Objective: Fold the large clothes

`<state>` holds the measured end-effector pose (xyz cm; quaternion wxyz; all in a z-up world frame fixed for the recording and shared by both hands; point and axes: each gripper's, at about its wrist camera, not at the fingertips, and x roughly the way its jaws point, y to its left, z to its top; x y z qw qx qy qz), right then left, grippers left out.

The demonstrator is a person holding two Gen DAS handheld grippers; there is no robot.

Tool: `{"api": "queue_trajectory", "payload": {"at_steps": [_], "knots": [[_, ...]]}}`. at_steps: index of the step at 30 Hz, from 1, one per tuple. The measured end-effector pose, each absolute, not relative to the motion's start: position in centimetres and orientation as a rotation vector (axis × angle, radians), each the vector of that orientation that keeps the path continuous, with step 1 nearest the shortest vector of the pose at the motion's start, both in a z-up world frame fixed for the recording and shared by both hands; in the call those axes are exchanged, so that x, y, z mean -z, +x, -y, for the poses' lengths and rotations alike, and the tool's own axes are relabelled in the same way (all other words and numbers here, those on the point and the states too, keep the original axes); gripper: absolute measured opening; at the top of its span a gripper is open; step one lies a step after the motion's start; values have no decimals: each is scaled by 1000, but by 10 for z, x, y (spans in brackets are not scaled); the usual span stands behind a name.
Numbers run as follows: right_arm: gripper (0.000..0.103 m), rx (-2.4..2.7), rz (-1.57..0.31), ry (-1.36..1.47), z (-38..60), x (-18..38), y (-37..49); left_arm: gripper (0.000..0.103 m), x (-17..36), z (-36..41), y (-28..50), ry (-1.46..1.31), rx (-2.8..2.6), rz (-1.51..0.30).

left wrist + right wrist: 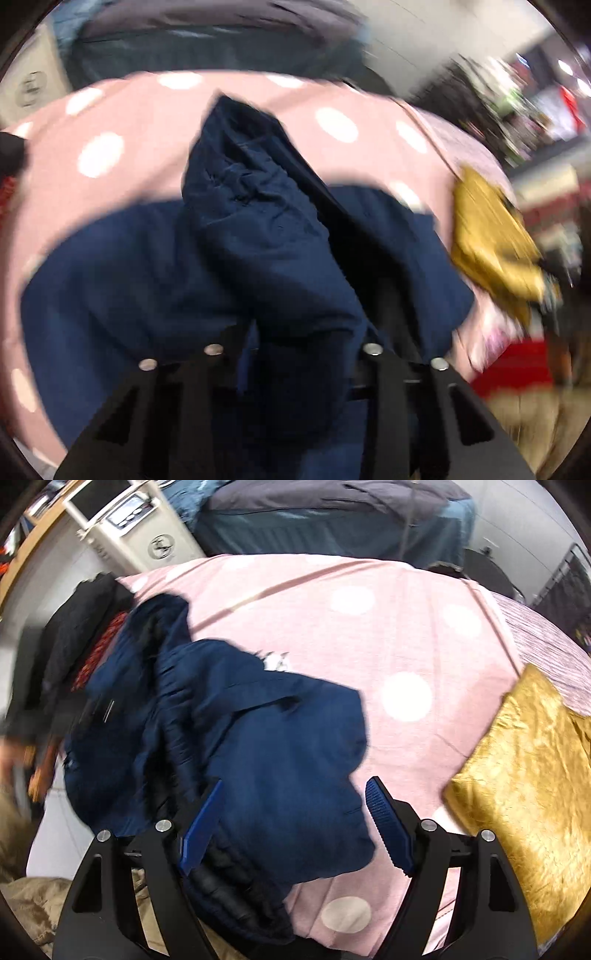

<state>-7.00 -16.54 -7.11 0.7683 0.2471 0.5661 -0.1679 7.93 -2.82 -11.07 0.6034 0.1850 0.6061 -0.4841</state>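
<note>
A navy jacket (236,760) lies crumpled on a bed covered by a pink sheet (424,635) with white dots, a gold cushion (524,794) beside it. The left hand-held gripper (295,332) has a bunched fold of the jacket clamped between its fingers. The right hand-held gripper (295,812) hangs over the jacket, jaws wide, holding nothing.

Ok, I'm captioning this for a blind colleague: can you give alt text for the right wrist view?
The open right gripper hangs over a rumpled navy jacket on a pink sheet with white dots, gripping nothing. A gold cushion lies at the right edge, and dark clothes are piled at the left.
</note>
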Motion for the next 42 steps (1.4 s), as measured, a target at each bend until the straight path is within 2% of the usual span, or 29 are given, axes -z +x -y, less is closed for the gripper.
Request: {"api": "queue_trajectory", "payload": {"at_steps": [3,7,9,11,13,16,17,18,21,23,24,28,31,33,35,38,42], "knots": [[77,412,-1248,564,185,84,-69,30,126,-13,47,464,1127,-1495],[77,445,-1265,657,213,109,-59,33,155,-86,33,319,1074,-1707],[77,452,-1276,723,228,122,-51,35,154,-110,34,290,1032,-1712],[77,455,-1280,810,245,137,-39,54,136,-125,46,235,1011,-1694],[77,458,-1280,895,265,154,-25,61,100,-138,71,163,1010,-1609],[77,470,-1323,906,283,180,-3,88,39,-153,108,110,1052,-1386],[77,460,-1348,882,285,189,6,92,24,-155,122,109,1053,-1315],[75,448,-1368,862,283,194,12,93,12,-155,142,117,1026,-1233],[69,354,-1465,761,259,214,34,93,22,-136,185,170,938,-1188],[60,270,-1511,717,234,222,43,93,51,-104,210,295,929,-1213],[58,273,-1518,693,226,222,44,93,73,-82,220,406,929,-1218],[44,263,-1485,652,208,205,34,93,141,-15,219,635,1038,-1314],[33,240,-1445,645,200,188,25,91,177,7,197,830,1070,-1320],[29,238,-1421,612,187,174,16,78,182,11,183,899,1083,-1283],[25,255,-1398,584,175,164,11,50,175,9,175,905,1072,-1265],[21,290,-1354,593,168,150,8,24,157,-3,174,851,1059,-1250],[14,276,-1252,657,185,107,7,13,111,-31,174,745,1034,-1187]]}}
